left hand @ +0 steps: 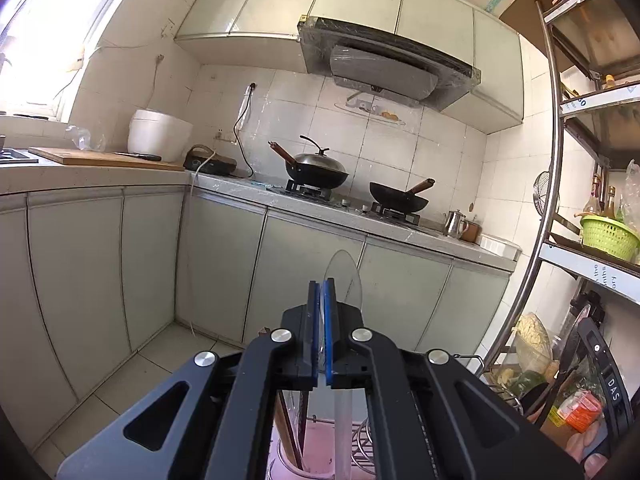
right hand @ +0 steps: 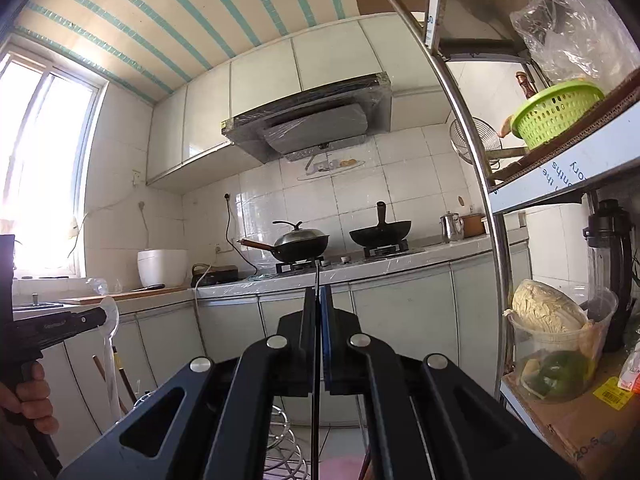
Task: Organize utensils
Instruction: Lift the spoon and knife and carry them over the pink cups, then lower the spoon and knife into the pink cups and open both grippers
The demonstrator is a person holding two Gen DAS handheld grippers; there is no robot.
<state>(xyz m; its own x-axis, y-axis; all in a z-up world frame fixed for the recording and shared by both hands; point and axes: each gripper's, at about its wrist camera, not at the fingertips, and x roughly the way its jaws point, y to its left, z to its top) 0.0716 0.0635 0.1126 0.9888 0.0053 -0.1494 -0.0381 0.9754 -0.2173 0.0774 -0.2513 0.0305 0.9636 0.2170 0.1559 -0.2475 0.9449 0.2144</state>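
Pouring in as daylight from the window [left hand: 36, 32] at the upper left, blowing out to pure white in both views and washing the nearby wall tiles [right hand: 116, 168] in glare. Staying evenly bright and sharp across the middle. Bending straight cabinet edges and the shelf post [right hand: 468, 128] into curves toward the edges. Darkening to black at the corners.

clear plastic spoon [left hand: 343, 280]: upright, bowl up, clamped | thin black chopstick [right hand: 316, 280]: upright, clamped
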